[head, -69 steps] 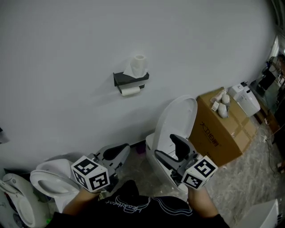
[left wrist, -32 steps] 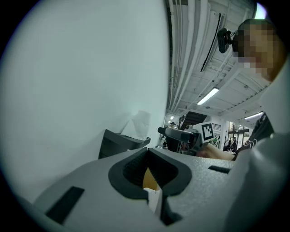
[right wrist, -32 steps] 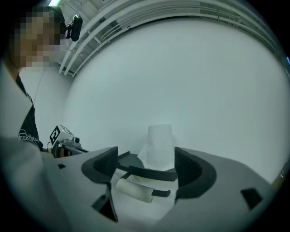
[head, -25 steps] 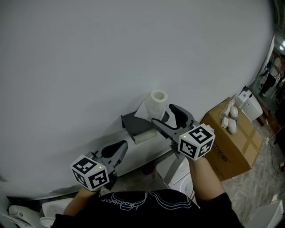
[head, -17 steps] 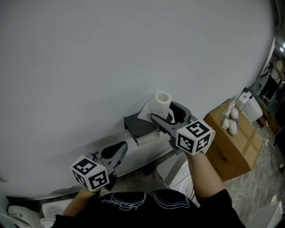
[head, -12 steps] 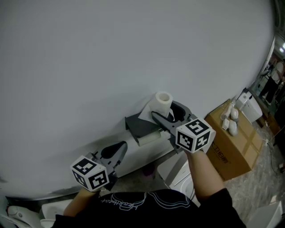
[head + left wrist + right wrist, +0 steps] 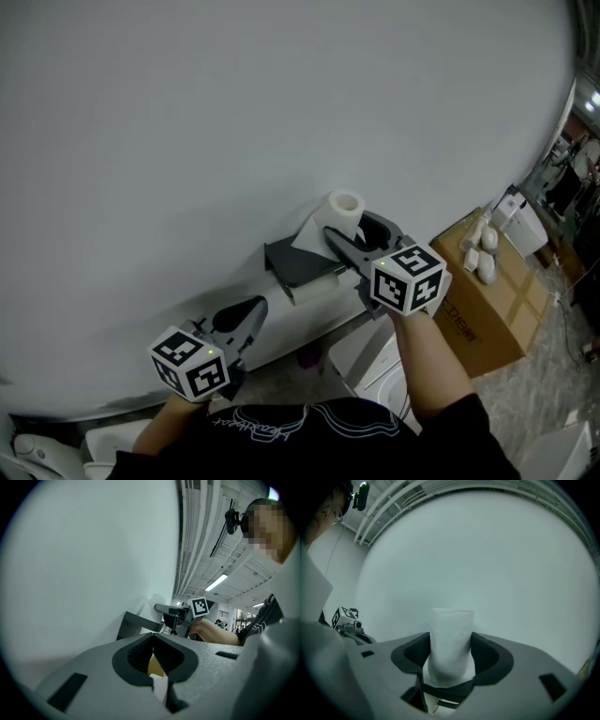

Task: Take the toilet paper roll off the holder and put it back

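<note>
A white toilet paper roll (image 7: 339,217) stands upright on top of the dark wall holder (image 7: 291,262); a second roll (image 7: 314,286) hangs under it. My right gripper (image 7: 349,228) reaches around the upright roll (image 7: 451,625). In the right gripper view the jaws (image 7: 450,648) are closing, and both pads touch the roll's sides. My left gripper (image 7: 248,314) hangs low at the left, away from the holder. Its jaws (image 7: 153,641) are shut with nothing in them.
The holder is fixed to a plain white wall (image 7: 234,112). A cardboard box (image 7: 478,300) with white items (image 7: 483,248) on top stands at the right. A white toilet (image 7: 370,361) sits below the right arm.
The right gripper moved forward to the holder and its jaws narrowed around the upright roll until they touch it. The left gripper stayed put.
</note>
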The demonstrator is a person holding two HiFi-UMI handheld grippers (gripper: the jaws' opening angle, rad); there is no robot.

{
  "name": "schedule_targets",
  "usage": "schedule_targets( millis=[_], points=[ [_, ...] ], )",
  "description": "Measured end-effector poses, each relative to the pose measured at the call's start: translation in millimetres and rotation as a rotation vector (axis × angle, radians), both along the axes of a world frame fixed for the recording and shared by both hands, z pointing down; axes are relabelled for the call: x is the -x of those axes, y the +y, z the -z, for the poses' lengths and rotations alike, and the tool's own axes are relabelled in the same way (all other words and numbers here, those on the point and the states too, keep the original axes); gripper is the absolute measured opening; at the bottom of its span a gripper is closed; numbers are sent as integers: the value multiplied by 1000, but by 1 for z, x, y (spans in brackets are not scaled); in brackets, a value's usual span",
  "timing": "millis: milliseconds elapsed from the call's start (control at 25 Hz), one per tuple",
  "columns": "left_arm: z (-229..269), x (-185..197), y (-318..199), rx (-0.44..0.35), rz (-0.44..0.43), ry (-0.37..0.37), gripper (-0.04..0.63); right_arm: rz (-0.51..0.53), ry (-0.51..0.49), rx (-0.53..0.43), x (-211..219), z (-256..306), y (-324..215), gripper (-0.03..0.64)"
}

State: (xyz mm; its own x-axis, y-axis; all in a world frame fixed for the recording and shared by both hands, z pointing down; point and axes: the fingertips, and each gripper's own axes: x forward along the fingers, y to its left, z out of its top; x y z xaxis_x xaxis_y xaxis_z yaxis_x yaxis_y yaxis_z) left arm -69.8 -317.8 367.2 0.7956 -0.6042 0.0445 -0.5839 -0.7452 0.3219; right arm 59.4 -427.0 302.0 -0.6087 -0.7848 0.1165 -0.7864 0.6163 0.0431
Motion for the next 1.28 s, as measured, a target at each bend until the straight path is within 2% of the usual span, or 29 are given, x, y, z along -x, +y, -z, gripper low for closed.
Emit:
schedule_targets(
  millis=[360,720,1280],
  points=[
    [-7,3,5,15,9,13,5,-23,-8,-1,-2,-1,-1,267],
    [-7,5,8,12,23,17,5,-29,-37,-53,-8,17,10,267],
    [12,-18,40,-27,-10,11,5,-60,-155,-185,-41,74,88,267]
  ],
)
